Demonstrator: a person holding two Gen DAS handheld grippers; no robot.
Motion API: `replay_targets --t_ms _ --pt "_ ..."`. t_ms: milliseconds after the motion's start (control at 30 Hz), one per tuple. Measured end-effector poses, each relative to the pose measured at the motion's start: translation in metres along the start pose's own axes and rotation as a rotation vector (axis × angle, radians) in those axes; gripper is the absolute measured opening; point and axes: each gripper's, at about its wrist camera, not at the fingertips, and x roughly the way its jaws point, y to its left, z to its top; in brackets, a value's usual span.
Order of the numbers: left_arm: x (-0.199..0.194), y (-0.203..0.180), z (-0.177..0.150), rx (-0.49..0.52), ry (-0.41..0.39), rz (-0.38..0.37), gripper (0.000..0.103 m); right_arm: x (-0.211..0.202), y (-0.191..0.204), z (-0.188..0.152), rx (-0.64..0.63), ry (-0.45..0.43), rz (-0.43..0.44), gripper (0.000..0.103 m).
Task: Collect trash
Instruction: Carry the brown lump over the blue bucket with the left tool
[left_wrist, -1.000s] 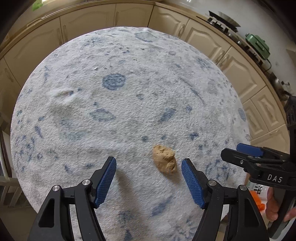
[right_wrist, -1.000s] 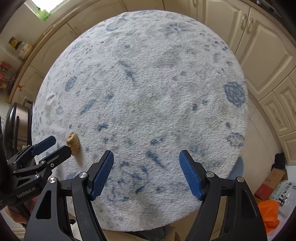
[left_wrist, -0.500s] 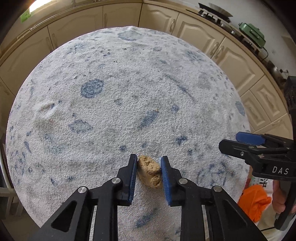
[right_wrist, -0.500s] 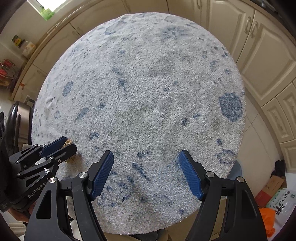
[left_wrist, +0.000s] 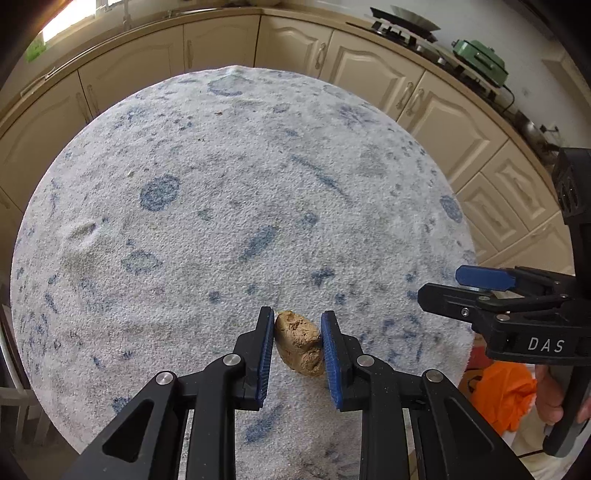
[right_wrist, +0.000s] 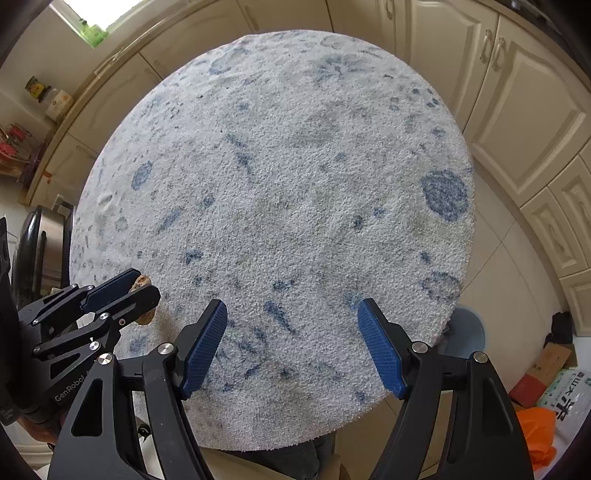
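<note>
A round table (left_wrist: 258, 155) covered in a nubbly white cloth with blue blotches fills both wrist views, with cream kitchen cabinets (left_wrist: 369, 59) curving behind its far edge and a hob (left_wrist: 406, 26) on the counter at the far right. Off the table's near right edge, low down, lies an orange bag (left_wrist: 502, 395). The right gripper (right_wrist: 291, 347) hangs over the near part of the cloth with its blue pads spread wide and nothing between them (in the left wrist view it juts in from the right, a hand (left_wrist: 554, 398) on its handle). The left gripper (left_wrist: 297, 347) is at the table's near side; its jaws have just been closing, and both blue pads now press against the sides of a crumpled brown lump of trash (left_wrist: 299, 347), which sits pinched between them just above the cloth.
</note>
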Motion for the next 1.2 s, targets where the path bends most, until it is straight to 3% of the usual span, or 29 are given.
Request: replay_targets --t_ms 333,667,933,1200 --pt "-0.007 -0.046 0.009 0.101 -0.016 -0.062 0.021 -0.029 -0.028 -0.021 0.051 -0.052 -0.033 0.075" --pt "0.006 -0.137 0.018 0.280 0.003 -0.139 0.021 -0.060 -0.097 -0.057 0.201 -0.093 -0.095 0.075" --pt "0.046 -0.227 0.015 0.420 0.077 -0.190 0.022 -0.080 -0.176 -0.110 0.382 -0.130 -0.151 0.075" --pt "0.107 -0.316 0.009 0.559 0.181 -0.215 0.022 -0.081 -0.255 -0.176 0.591 -0.106 -0.178 0.075"
